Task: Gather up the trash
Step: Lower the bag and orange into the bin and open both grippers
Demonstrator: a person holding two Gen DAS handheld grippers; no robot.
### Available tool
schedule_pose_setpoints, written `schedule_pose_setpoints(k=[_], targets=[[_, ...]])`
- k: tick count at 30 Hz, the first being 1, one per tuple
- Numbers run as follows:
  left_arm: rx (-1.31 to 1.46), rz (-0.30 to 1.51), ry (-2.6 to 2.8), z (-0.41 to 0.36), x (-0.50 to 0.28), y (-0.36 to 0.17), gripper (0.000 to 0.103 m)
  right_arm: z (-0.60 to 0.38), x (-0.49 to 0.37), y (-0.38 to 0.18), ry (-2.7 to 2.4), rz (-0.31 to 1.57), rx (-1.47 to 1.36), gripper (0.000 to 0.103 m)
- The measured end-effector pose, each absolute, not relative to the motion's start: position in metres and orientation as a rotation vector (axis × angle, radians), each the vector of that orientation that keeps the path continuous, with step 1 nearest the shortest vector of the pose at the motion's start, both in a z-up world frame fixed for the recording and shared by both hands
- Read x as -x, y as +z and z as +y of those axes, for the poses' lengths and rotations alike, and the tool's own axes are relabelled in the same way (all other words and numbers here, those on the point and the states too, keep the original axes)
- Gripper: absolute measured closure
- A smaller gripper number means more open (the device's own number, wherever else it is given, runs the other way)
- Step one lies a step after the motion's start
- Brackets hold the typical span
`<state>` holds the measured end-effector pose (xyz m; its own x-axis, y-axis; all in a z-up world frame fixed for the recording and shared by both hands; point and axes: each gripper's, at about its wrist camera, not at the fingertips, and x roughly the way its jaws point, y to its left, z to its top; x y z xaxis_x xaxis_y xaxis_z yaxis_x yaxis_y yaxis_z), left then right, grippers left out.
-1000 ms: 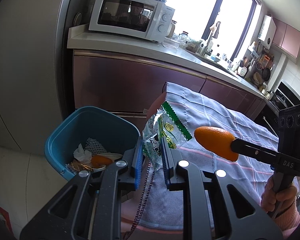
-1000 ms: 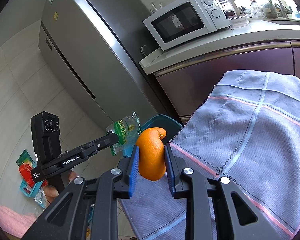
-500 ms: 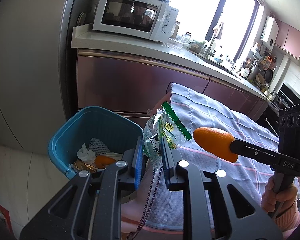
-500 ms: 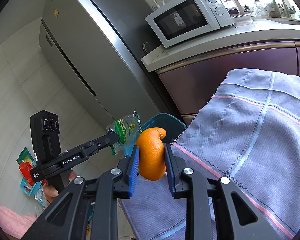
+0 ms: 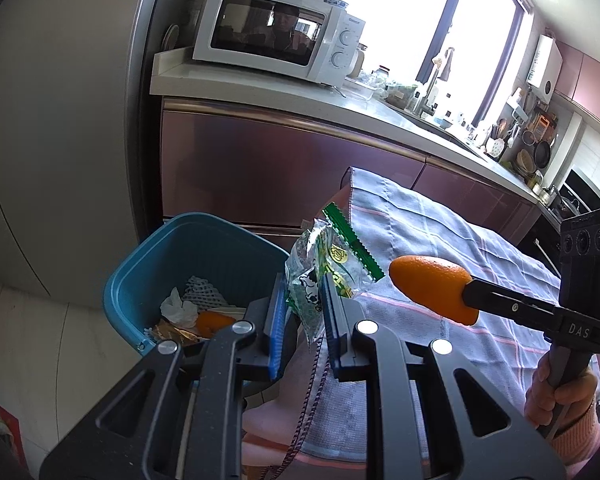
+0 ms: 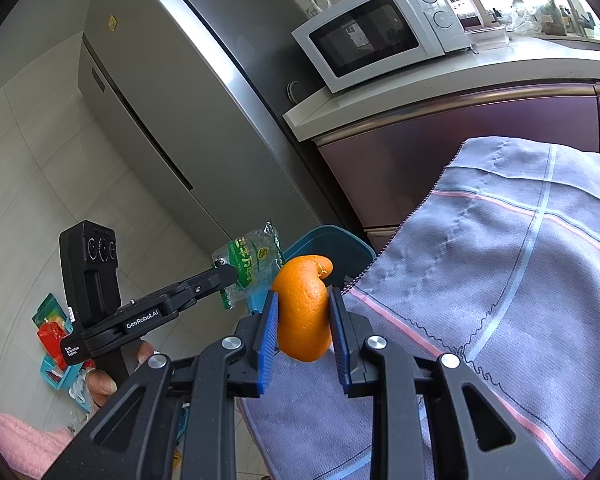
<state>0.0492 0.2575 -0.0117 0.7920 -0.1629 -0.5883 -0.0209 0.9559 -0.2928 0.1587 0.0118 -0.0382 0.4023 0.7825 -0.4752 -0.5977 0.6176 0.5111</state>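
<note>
Cloth (image 5: 440,248) with pink and blue stripes spreads under and beyond your right gripper (image 6: 304,322), and it lies to the right of your left gripper (image 5: 302,308). Next in size, the blue bin (image 5: 204,248) stands below and left of your left gripper's tips; in the right wrist view its rim (image 6: 332,240) shows just behind the tips of the right one. Inside the bin you see white paper, foam net and one orange piece. Your left gripper is closed on a clear snack wrapper (image 5: 328,264) with green edge, held up beside the bin's right rim. Your right gripper is closed on an orange peel (image 6: 304,312), held above the cloth near the wrapper.
</note>
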Motion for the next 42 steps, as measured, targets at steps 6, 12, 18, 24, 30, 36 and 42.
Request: schedule_pose_setpoints(k=[6, 12, 18, 24, 30, 36, 42], targets=[[0.295, 0.654, -0.074, 0.26, -0.05, -0.012, 0.085, 0.015, -0.16, -0.037, 0.89, 0.753, -0.272, 0.079], [0.297, 0.654, -0.066, 0.263, -0.05, -0.012, 0.085, 0.015, -0.16, -0.037, 0.891, 0.753, -0.268, 0.079], [0.299, 0.654, -0.051, 0.268, -0.052, -0.014, 0.085, 0.019, -0.163, -0.037, 0.896, 0.76, -0.263, 0.079], [0.305, 0.654, -0.034, 0.273, -0.053, -0.015, 0.085, 0.026, -0.167, -0.038, 0.906, 0.776, -0.254, 0.079], [0.308, 0.654, -0.022, 0.278, -0.055, -0.016, 0.085, 0.035, -0.171, -0.041, 0.916, 0.791, -0.245, 0.079], [0.322, 0.663, 0.001, 0.288, -0.059, -0.021, 0.085, 0.046, -0.178, -0.044, 0.917, 0.811, -0.227, 0.079], [0.329, 0.677, 0.02, 0.296, -0.064, -0.028, 0.085, 0.06, -0.183, -0.046, 0.921, 0.832, -0.199, 0.079]])
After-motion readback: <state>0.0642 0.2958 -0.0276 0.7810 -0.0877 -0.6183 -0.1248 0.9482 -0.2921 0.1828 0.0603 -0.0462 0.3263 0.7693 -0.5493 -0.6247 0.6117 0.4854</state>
